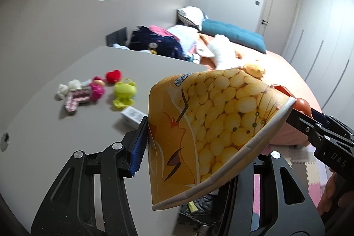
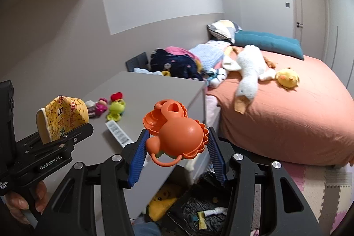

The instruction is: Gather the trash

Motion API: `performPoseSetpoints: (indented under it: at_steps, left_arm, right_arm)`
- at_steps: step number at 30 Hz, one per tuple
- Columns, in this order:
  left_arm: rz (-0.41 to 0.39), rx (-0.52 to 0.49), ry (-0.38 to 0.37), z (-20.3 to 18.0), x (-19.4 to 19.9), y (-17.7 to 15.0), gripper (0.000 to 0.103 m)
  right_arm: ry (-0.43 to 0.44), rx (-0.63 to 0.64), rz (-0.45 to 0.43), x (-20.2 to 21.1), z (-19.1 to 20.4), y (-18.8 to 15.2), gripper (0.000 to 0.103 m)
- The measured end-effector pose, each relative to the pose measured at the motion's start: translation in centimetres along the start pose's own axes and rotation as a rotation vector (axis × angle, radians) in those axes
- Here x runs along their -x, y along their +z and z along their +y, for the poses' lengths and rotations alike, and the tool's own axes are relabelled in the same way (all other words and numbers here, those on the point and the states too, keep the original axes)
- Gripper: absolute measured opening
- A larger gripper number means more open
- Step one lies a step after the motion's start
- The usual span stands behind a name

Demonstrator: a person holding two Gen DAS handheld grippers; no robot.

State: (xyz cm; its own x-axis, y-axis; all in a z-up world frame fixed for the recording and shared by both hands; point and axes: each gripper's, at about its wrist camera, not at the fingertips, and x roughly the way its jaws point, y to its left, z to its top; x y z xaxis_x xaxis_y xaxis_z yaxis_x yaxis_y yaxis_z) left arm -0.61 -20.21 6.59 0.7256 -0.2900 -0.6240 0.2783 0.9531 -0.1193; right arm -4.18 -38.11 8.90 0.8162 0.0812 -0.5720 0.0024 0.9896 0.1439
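Your left hand-held gripper (image 1: 199, 143) is clamped on a yellow snack bag (image 1: 210, 125), its blue pad (image 1: 138, 147) pressed flat against the bag's side; the opposite pad is hidden behind the bag, so you cannot see how much of it bites. Your right hand-held gripper (image 2: 177, 147) is closed around an orange plastic toy (image 2: 174, 136), both ribbed pads touching its flanks. Both loads hang just past the near corner of the desk (image 1: 66, 136), and below them sits a bin lined with a black bag (image 2: 199, 209), already holding scraps

To do this step well, I would bring each load squarely over the bin's mouth before letting go, lower the crumpled bag first since it is light and may drift, and release one side at a time so neither load catches on the desk edge

The bin's rim is largely covered by the gripper arms in both views, so its true opening is hard to judge. Left on the desk near its far side are a green toy (image 1: 124, 92), a red one (image 1: 114, 75), pink pieces and a small white packet (image 2: 117, 132), blurred; which count as trash I cannot tell
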Motion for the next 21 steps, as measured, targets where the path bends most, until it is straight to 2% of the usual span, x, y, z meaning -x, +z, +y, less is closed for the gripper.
performPoseSetpoints:
  at_steps: [9, 21]
  left_arm:
    - [0.047, -0.076, -0.068, -4.6, -1.8, -0.6, 0.049]
    - [0.101, -0.150, -0.134, -8.7, -3.6, -1.6, 0.049]
  right_arm:
    - [-0.065, -0.048, 0.016, 0.7, -3.8, -1.1, 0.054]
    - [-0.114, -0.098, 0.031, 1.3, -7.3, -2.1, 0.054]
